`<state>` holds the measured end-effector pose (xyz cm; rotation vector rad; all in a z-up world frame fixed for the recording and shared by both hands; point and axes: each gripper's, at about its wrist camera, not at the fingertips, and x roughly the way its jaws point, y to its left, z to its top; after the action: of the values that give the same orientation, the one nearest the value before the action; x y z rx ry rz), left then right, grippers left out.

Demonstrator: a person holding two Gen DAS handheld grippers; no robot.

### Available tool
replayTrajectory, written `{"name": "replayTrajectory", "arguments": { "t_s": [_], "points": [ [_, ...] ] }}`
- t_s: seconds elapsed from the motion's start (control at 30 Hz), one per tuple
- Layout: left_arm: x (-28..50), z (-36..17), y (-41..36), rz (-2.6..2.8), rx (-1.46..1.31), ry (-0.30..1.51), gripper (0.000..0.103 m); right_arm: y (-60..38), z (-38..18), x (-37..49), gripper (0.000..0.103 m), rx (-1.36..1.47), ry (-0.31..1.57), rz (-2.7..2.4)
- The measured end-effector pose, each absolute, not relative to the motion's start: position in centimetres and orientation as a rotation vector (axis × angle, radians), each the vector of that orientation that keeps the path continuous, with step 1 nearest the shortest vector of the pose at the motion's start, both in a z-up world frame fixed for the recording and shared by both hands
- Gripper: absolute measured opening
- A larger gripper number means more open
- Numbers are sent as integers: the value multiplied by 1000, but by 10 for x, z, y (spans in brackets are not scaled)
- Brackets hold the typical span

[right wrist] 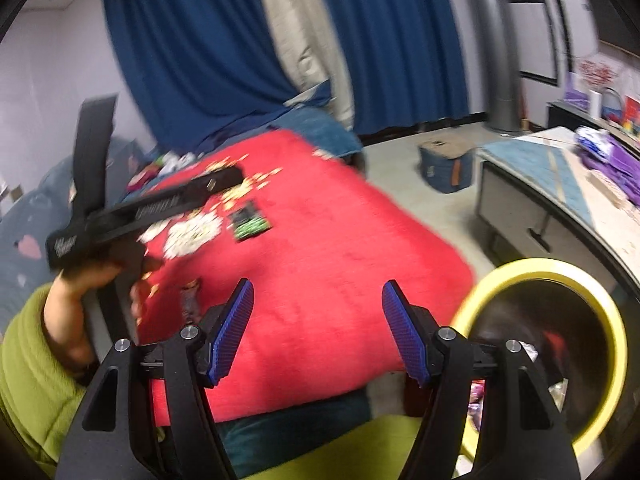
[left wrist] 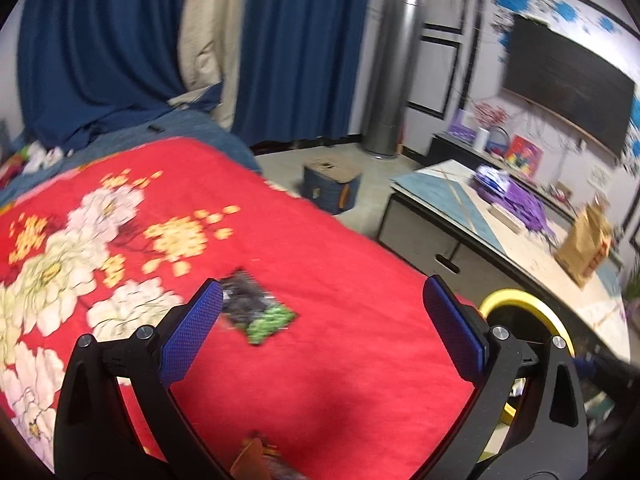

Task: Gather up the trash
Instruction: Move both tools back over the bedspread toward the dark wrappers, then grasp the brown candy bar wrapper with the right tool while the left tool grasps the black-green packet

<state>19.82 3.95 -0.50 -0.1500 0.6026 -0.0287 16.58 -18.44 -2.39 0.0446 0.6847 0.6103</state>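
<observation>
I see dark blue curtains (left wrist: 120,40) behind a bed under a red blanket with white and yellow flowers (left wrist: 320,280). A yellow-rimmed round trash bin (right wrist: 600,300) stands just beside the bed's right edge. My left gripper (left wrist: 322,304) is spread wide and empty above the blanket; a black-and-green flat snack wrapper (left wrist: 260,312) lies just past its left finger, beside the pad, blurred. My right gripper (right wrist: 318,332) is also spread, empty; there the wrapper (right wrist: 248,224) lies well ahead, left of centre.
</observation>
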Motion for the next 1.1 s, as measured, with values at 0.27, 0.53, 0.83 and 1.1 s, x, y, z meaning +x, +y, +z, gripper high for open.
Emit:
{"name": "replayTrajectory", "arguments": {
  "t_s": [0.27, 0.53, 0.83, 1.1],
  "points": [
    [205, -11, 90, 8, -241, 643, 92, -120, -40, 160, 64, -31, 742, 753],
    [222, -38, 113, -42, -350, 741, 80, -67, -67, 158, 55, -110, 838, 868],
    [252, -68, 105, -83, -410, 840, 69, -67, -80, 156, 18, -206, 839, 814],
    [269, -84, 91, -57, -391, 870, 40, -109, -67, 166, 18, -158, 819, 736]
  ]
}}
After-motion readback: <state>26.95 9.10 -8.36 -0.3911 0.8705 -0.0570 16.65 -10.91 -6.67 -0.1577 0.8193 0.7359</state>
